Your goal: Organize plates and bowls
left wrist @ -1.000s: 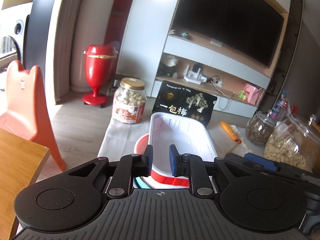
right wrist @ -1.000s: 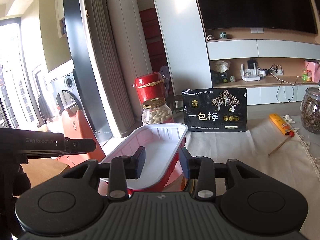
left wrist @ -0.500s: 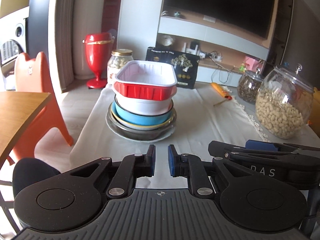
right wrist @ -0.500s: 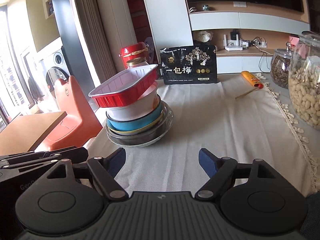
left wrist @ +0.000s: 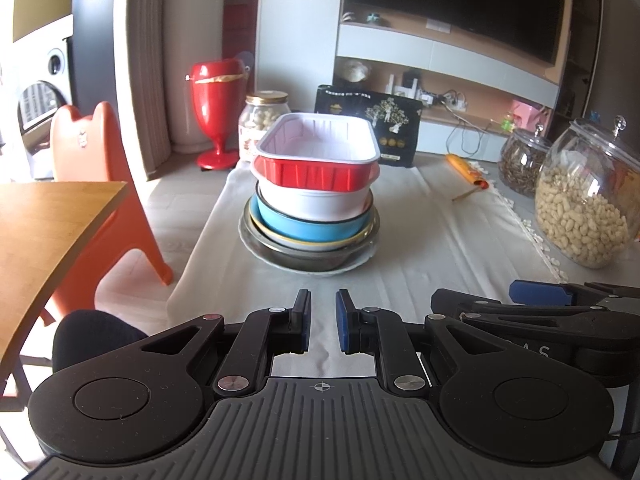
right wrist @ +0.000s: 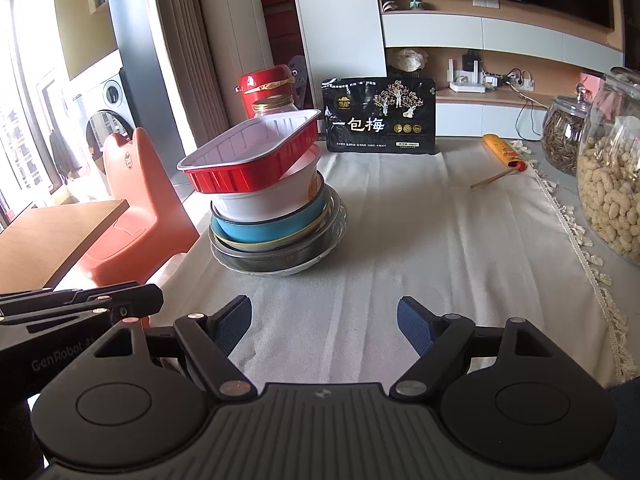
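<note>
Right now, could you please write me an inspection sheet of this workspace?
Surface: table under a pale tablecloth, fringed along one edge.
Job's things: red foil tray sits tilted atop a white bowl, blue bowl, metal bowl and glass plate, all stacked.
Clutter: peanut jar, seed jar, black snack bag, gold-lidded jar, orange tube.
Grippers: left gripper shut, empty; right gripper open, empty; both short of the stack.
Cables: on the TV shelf only.
Surroundings: orange chair, wooden table, red bin.

Tray (left wrist: 316, 156) atop stacked bowls (left wrist: 312, 216), jars (left wrist: 586, 200) right
</note>
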{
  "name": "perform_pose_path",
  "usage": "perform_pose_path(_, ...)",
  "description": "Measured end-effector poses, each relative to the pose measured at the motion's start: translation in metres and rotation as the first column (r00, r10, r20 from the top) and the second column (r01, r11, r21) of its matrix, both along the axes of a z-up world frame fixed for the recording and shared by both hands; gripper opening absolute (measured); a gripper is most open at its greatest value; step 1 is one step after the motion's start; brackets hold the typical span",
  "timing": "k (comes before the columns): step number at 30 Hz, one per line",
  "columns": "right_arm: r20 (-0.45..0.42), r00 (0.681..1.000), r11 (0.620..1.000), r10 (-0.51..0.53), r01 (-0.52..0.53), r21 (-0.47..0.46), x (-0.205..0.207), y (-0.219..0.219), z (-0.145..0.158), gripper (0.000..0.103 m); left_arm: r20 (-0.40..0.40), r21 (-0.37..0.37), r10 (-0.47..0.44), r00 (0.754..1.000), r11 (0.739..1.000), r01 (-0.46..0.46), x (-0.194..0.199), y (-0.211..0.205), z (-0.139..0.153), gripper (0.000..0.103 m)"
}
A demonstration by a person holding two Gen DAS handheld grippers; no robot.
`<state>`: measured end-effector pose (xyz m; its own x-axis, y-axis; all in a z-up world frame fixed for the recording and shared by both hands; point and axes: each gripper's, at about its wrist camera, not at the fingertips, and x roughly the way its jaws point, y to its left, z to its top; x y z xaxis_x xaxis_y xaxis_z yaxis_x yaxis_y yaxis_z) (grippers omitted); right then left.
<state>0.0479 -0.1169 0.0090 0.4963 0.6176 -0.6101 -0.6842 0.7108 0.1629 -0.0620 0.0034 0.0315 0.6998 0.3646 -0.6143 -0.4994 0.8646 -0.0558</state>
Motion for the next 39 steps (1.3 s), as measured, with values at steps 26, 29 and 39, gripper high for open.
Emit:
perform_pose_path(26, -0.015, 1.0, 1.0, 0.012, -0.013, -0.023, 0.0014, 0.0049, -0.0066, 0.081, -0.023, -0.033, -0.002, 1.0, 0.999, 0.001, 0.0019, 0.0024, -0.0073, 0.016)
perform_pose_path(29, -0.015, 1.0, 1.0, 0.012, -0.012, -0.022, 0.0007, 0.005, -0.0067, 0.081, -0.023, -0.033, -0.002, 1.0, 0.999, 0.001, 0.0014, 0.0017, -0.007, 0.016)
perform_pose_path(39, -0.014, 1.0, 1.0, 0.012, -0.012, -0.019, 0.0006, 0.0044, -0.0063, 0.081, -0.023, -0.03, -0.004, 1.0, 1.0, 0.003, 0.0008, 0.0002, -0.0061, 0.016)
